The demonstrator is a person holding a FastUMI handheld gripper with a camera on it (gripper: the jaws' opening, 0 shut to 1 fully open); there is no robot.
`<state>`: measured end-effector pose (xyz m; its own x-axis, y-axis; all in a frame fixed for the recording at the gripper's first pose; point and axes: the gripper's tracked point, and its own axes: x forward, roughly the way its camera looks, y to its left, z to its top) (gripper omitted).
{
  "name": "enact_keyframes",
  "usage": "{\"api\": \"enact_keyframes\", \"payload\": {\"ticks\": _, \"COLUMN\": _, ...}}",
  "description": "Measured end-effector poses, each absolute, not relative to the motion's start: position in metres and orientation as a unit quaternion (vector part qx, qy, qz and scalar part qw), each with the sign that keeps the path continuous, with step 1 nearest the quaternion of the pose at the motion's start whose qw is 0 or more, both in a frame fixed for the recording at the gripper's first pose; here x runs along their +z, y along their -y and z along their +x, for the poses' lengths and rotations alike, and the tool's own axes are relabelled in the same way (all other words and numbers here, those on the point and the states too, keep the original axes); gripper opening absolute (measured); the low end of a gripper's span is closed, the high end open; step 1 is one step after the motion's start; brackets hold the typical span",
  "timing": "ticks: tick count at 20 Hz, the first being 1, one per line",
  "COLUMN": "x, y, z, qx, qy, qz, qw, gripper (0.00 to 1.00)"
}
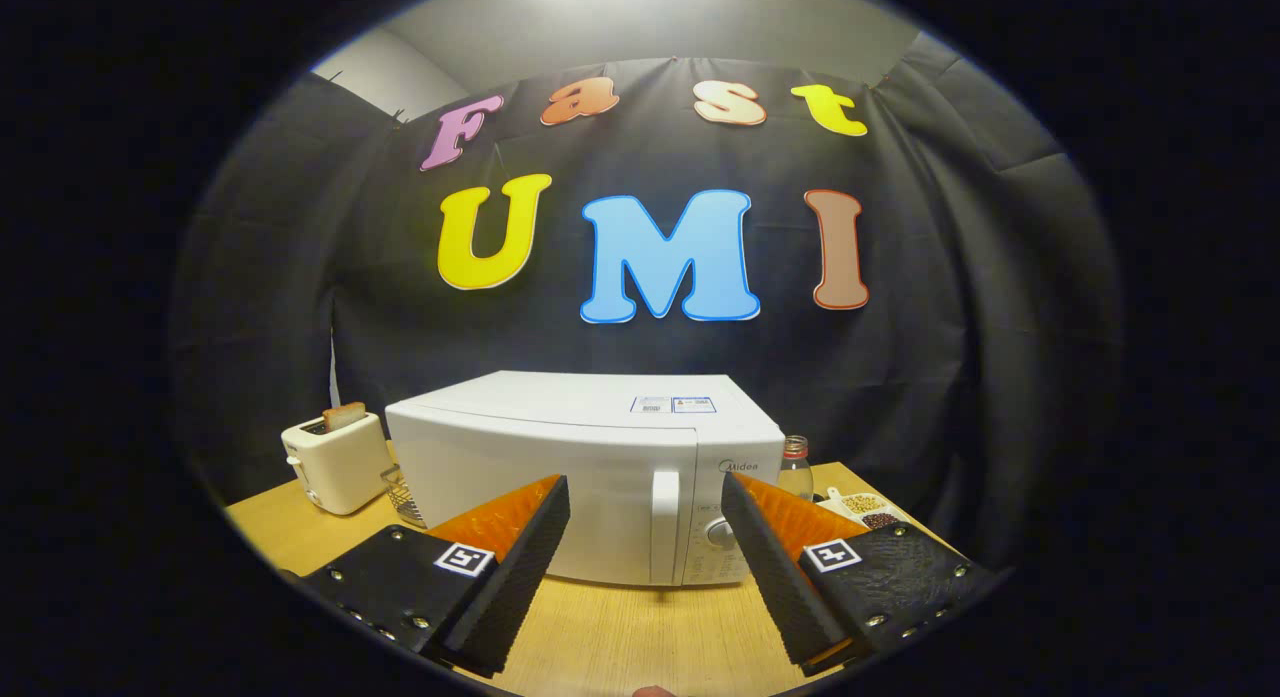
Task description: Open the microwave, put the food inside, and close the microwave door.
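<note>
Microwave (560, 467) stood shut on the wooden table (620, 637), just beyond our gripper (645, 522), whose jaws were spread apart and empty. We judged its door stiff and hinged, best pulled by the upright handle (665, 522); the body looked heavy.

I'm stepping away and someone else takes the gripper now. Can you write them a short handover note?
Gripper: open, holding nothing, fingers apart and aimed at the microwave just ahead.
Microwave: on the wooden table, door shut; its vertical handle sits between the fingers, beyond their tips.
Toaster with a bread slice stands left of the microwave; a bottle and small dishes are to its right.
Done: nothing yet.
Left: open the door, put food in, close it.
</note>
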<state>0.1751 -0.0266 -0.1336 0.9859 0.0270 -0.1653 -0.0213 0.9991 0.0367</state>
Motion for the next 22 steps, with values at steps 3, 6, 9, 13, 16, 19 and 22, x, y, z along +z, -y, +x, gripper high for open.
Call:
{"api": "enact_keyframes", "payload": {"ticks": 3, "x": -0.162, "y": 0.031, "z": 0.199, "qx": 0.011, "qy": -0.103, "qz": 0.014, "qw": 0.994, "gripper": 0.97}}
{"api": "enact_keyframes", "payload": {"ticks": 6, "x": -0.189, "y": 0.032, "z": 0.218, "qx": 0.01, "qy": -0.127, "qz": 0.014, "qw": 0.992, "gripper": 0.97}}
{"api": "enact_keyframes", "payload": {"ticks": 9, "x": -0.213, "y": 0.033, "z": 0.234, "qx": 0.007, "qy": -0.147, "qz": 0.011, "qw": 0.989, "gripper": 0.97}}
{"api": "enact_keyframes", "payload": {"ticks": 13, "x": -0.234, "y": 0.034, "z": 0.244, "qx": 0.002, "qy": -0.17, "qz": 0.011, "qw": 0.985, "gripper": 0.81}}
{"api": "enact_keyframes", "payload": {"ticks": 16, "x": -0.235, "y": 0.039, "z": 0.25, "qx": -0.005, "qy": -0.167, "qz": 0.007, "qw": 0.986, "gripper": 0.56}}
{"api": "enact_keyframes", "payload": {"ticks": 19, "x": -0.235, "y": 0.034, "z": 0.25, "qx": 0.005, "qy": -0.169, "qz": 0.012, "qw": 0.986, "gripper": 0.49}}
{"api": "enact_keyframes", "payload": {"ticks": 22, "x": -0.235, "y": 0.032, "z": 0.251, "qx": -0.003, "qy": -0.177, "qz": 0.006, "qw": 0.984, "gripper": 0.26}}
